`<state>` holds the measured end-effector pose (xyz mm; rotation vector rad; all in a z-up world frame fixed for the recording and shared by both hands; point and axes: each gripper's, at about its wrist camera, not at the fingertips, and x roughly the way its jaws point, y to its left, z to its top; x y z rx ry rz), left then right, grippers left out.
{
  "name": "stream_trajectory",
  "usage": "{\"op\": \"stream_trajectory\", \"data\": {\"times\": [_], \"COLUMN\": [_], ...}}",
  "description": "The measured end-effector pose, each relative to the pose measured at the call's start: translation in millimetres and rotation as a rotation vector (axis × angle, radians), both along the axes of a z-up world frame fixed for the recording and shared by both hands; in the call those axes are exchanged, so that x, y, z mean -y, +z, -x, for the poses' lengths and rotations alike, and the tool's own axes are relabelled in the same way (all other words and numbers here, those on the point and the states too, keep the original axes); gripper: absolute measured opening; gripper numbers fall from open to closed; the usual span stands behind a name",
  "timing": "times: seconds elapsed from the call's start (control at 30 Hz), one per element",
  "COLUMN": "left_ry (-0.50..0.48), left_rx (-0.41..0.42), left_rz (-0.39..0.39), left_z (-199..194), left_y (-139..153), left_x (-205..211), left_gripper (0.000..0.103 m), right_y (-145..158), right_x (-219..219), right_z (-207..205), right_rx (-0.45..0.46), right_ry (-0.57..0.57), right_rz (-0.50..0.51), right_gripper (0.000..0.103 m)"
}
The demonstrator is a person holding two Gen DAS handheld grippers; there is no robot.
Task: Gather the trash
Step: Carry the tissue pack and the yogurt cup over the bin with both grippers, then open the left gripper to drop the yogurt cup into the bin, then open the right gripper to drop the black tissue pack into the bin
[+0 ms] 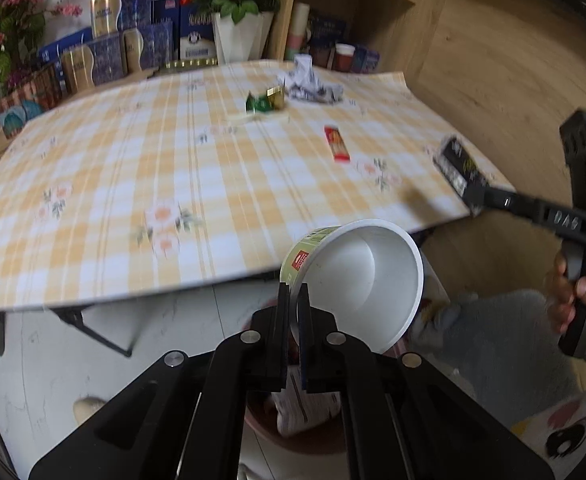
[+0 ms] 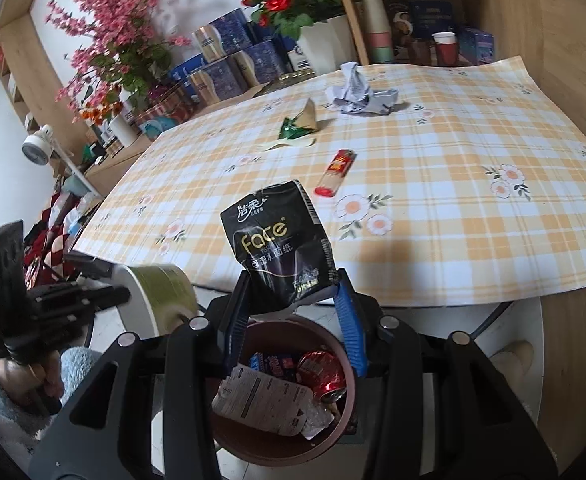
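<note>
Carrying pinched paper cup and clamped black tissue packet over brown bin, needing release next.

On table: stick packet in front, wrapper behind it, crumpled paper behind that.
In bin: can, leaflet.
Over bin: pack.

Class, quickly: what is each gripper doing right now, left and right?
Left gripper: shut on the rim of the white cup.
Right gripper: shut on the black tissue packet, above the bin.
</note>
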<state>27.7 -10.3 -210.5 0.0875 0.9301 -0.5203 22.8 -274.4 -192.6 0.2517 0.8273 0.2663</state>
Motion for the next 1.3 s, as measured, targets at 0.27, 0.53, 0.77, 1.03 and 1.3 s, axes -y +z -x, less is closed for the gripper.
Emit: {"op": "stream_trajectory", "data": {"times": [0.27,0.53,0.77,1.03,1.3], "left_ry": [0.024,0.047,0.022,0.079,0.122], "left_rx": [-0.105,-0.194,-0.212,-0.056,0.105], "left_rz": [-0.033,-0.077,-0.063,0.022,0.020], "left_z": [12,-3,-21,-19,2], "left_y": [-45,-85,-103,-56,-10], "left_x": [-6,4,25,13,-14], "left_gripper": [0.004,0.004,0.017,0.074,0.094], "right_y": [-4,-12,-13,-22,-38], "right_x": [-17,-14,-13,-16,-34], "right_z": [17,20,20,22,28], "right_rx": [-0.011,-0.036,-0.039,-0.064,-0.105], "right_ry": [0.039,0.036,0.037,0.042,0.074], "right_rz": [0.024,0.022,0.028,0.037,0.039], "right_gripper": [0.043,0.043,0.043,0.043,0.043]}}
